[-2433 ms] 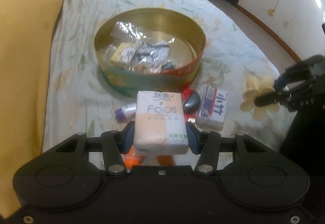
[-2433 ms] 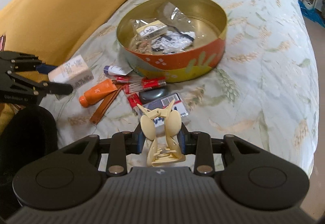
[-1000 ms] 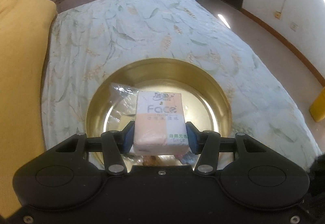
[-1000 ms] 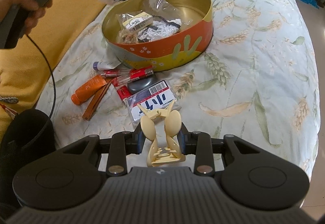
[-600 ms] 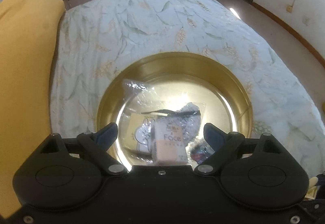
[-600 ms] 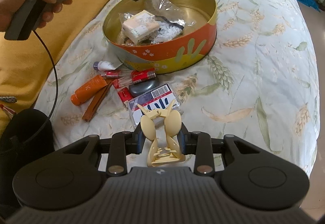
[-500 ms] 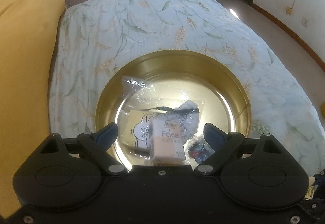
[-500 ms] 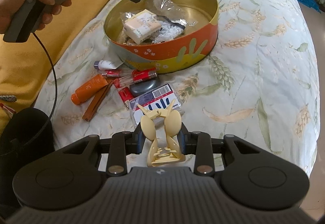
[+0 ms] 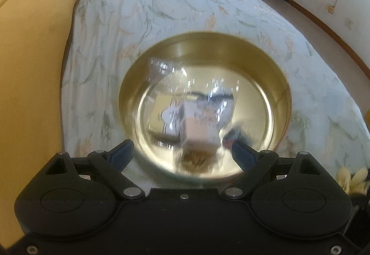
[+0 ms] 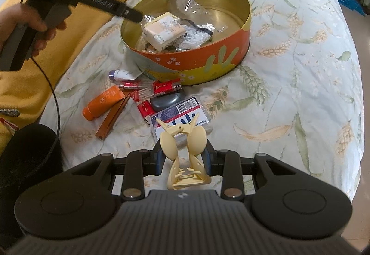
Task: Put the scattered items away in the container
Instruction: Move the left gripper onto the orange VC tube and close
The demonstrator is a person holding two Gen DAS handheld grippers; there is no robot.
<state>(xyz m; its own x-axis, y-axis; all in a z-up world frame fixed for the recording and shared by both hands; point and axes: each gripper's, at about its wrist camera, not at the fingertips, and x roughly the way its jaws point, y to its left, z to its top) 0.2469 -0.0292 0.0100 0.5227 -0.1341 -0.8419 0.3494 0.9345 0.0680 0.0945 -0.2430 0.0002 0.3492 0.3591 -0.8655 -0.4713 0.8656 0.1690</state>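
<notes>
Tissue pack dropped into the tin; left claw has let go and spread wide since a moment ago.

The tissue pack (image 10: pixel 163 30), a pale peach-and-white soft block, now lies tilted atop crinkled clear wrappers inside the round tin (image 10: pixel 245 23), toward its 9 o'clock wall. The left claw (image 9: pixel 182 154) hovers over the tin's near rim, jaws apart and empty. The right claw (image 10: pixel 182 159) is clamped on a cream hair clip (image 10: pixel 183 146), standing upright with its long axis pointing at the tin, which lies at about 12 o'clock from it, beyond the clutter on the bed (image 10: pixel 300 93). The right hand likely delivers next.
</notes>
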